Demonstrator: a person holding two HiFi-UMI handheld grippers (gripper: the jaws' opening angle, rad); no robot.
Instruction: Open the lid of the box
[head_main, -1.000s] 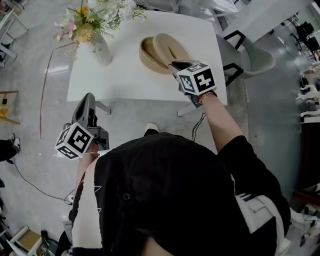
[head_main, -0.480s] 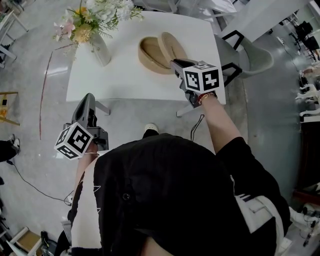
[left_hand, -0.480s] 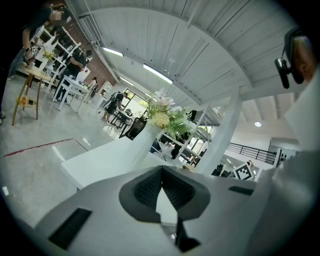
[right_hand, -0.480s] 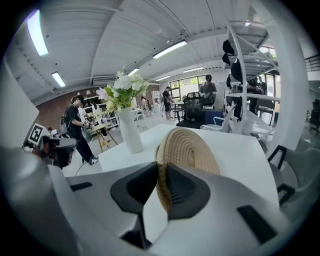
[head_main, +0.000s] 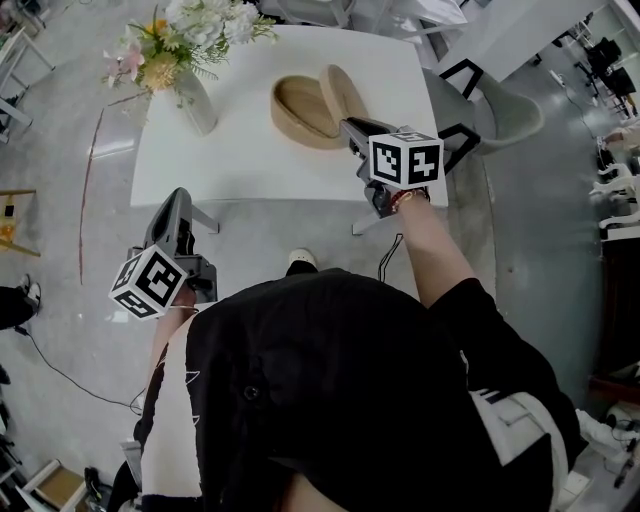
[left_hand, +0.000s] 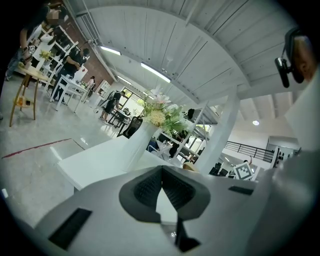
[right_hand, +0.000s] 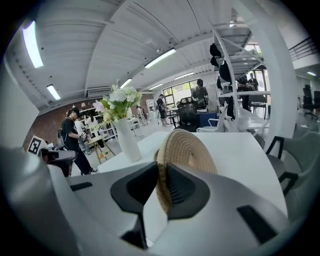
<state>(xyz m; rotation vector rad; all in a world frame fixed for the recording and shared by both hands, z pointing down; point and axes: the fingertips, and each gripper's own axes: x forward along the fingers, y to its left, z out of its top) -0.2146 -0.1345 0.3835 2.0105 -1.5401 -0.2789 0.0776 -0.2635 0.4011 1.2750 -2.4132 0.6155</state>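
**Lid of woven box, gripped on edge by right hand-held gripper**

Item 1. Right hand-held gripper (right_hand: 162, 172): jaws closed partway onto the rim of the lid (right_hand: 189, 149), one ribbed pad on each face of the woven edge. My marker cube (head_main: 405, 160) sits just behind the jaws, over the near edge of the tabletop (head_main: 250, 150).

Item 2. Lid: round, coiled tan weave, raised on edge and tilted, directly ahead of my right jaws. It stands off the box opening.

Item 3. Box (head_main: 298, 108): round, same weave, open on top with the inside showing. It lies on the tabletop just ahead and to the left of my right hand-held gripper, with the lid at its nearer right side. Whether the lid's lower rim touches the box I cannot tell.

Item 4. Vase (head_main: 197, 100): white, upright, holding flowers (head_main: 190, 35). It stands well to the left of my right hand-held gripper and apart from the box.

Item 5. Left hand-held gripper (left_hand: 161, 172): jaw tips together, nothing between them. It is held low and short of the tabletop, well apart from box and lid.
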